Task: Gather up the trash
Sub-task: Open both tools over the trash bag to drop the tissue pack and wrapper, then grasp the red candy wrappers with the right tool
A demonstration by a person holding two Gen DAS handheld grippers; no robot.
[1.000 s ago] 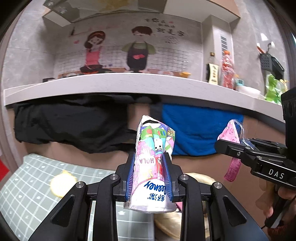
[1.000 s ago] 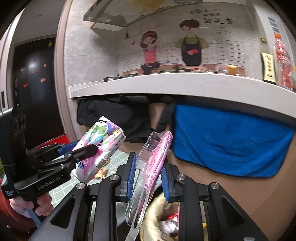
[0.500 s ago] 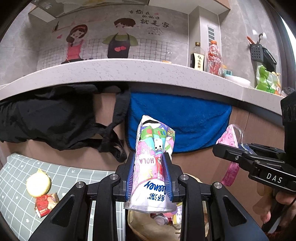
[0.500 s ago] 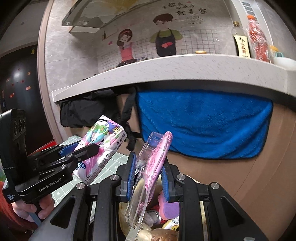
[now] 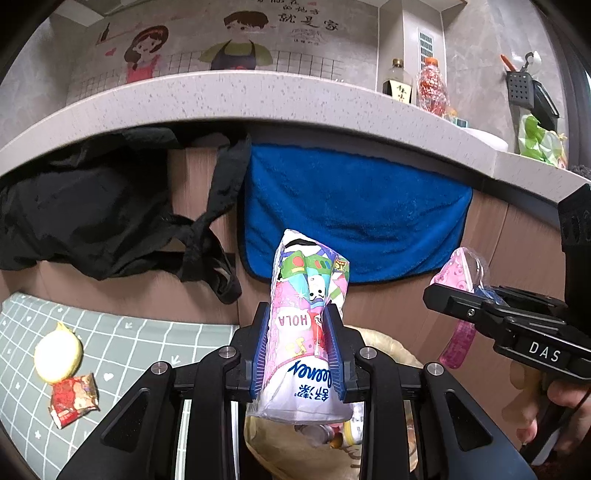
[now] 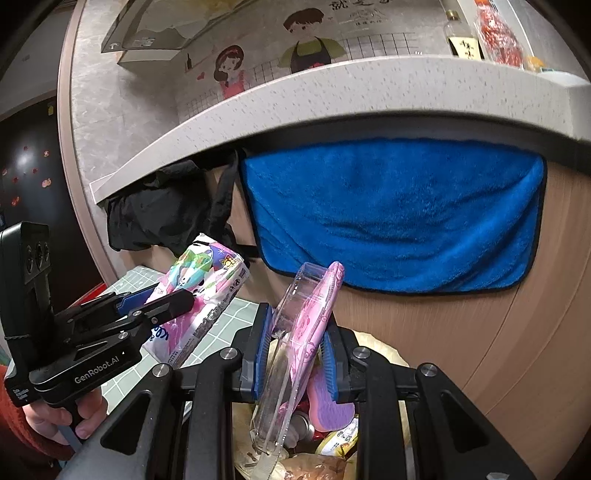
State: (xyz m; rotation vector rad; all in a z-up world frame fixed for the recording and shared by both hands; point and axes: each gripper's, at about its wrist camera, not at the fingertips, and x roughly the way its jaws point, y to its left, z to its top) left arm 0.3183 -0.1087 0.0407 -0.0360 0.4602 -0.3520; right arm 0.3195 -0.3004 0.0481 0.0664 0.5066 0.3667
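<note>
- I am in a home kitchen, low down and looking up at the front of a speckled stone desk.
- On the wall behind it I see a cartoon mural of two cooks in aprons over a tile grid, and a range hood hangs beside it.
- A dark sauce bottle and a bottle of red stuff stand on the desk; a black utensil holder hangs on the wall.
- A blue towel and a black cloth hang from the desk's front.
- A grey-green checked mat covers the floor.
</note>
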